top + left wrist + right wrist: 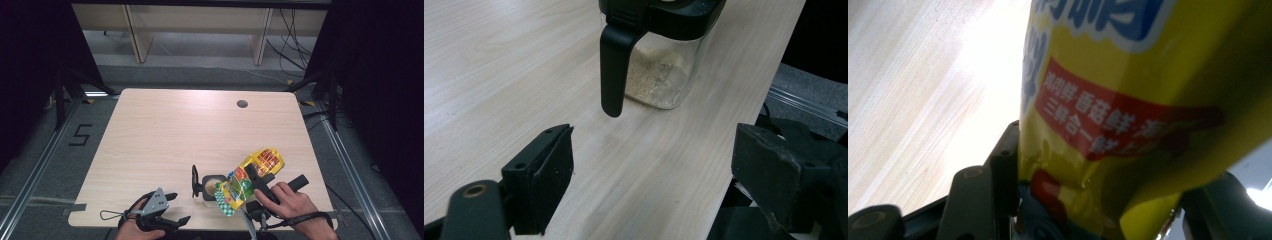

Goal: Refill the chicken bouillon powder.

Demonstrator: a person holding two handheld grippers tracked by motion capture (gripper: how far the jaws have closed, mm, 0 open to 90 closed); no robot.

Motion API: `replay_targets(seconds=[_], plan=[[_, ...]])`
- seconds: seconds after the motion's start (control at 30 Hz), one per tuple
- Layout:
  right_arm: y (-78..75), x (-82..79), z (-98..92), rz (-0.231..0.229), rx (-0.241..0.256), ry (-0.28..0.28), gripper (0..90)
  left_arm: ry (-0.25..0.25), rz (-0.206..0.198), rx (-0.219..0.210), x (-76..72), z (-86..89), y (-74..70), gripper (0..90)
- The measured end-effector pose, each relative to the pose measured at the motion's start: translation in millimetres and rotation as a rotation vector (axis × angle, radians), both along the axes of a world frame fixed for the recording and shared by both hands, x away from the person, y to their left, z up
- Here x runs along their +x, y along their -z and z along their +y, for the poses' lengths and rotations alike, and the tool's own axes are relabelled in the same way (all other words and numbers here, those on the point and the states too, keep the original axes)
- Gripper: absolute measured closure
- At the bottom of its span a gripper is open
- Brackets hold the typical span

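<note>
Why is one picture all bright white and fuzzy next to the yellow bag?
In the right gripper view, light glares off the table beside the yellow bag, which is close and slightly blurred. In the left gripper view, the jar is sharp and the near jaws soft. The high view is evenly lit, with dark surroundings.

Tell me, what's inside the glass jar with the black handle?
The glass jar holds pale beige grains low down, heaped against one side. Its black lid covers the upper part, so that stays hidden.
</note>
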State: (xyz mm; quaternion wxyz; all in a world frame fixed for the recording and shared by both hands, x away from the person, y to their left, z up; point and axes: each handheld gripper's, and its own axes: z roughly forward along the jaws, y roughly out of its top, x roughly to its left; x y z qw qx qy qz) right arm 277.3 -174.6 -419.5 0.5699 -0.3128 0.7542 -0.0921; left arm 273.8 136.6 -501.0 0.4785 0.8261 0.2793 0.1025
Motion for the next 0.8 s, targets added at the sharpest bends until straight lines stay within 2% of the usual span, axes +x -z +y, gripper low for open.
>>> replay_targets(seconds=[0.1,0.2,0.4,0.5,0.53,0.57,0.7,0.73,0.8], plan=[[0.6,0.7,1.1,0.007,0.001,0.001,45.5,0.015,-0.008,0.017,1.1,0.1,-0.7,16.8],[-0.3,0.4,2.2,0.014,0.002,-0.003,45.5,0.001,-0.002,-0.003,0.8,-1.1,0.1,16.8],[0.1,0.2,3.9,0.009,-0.005,-0.011,45.5,0.008,-0.008,0.014,2.0,-1.0,-0.6,16.8],[-2.3,0.8,3.5,0.011,-0.005,-0.015,45.5,0.008,0.003,0.005,1.4,-1.2,-0.8,16.8],[-2.9,0.8,3.2,0.012,-0.007,-0.013,45.5,0.026,-0.017,0.017,3.0,-0.3,-1.3,16.8],[-3.0,0.5,2.9,0.007,-0.01,-0.01,45.5,0.004,0.001,0.003,1.5,-1.3,-0.5,16.8],[0.6,-1.4,2.0,0.004,-0.005,0.013,45.5,0.021,-0.007,0.015,2.7,-0.8,-0.7,16.8],[0.4,-0.4,3.1,-0.001,-0.031,0.002,45.5,0.015,-0.012,0.011,2.6,-1.2,-0.3,16.8],[1.9,-1.3,3.1,0.005,-0.01,0.013,45.6,0.016,0.001,0.002,2.6,-1.7,0.0,16.8]])
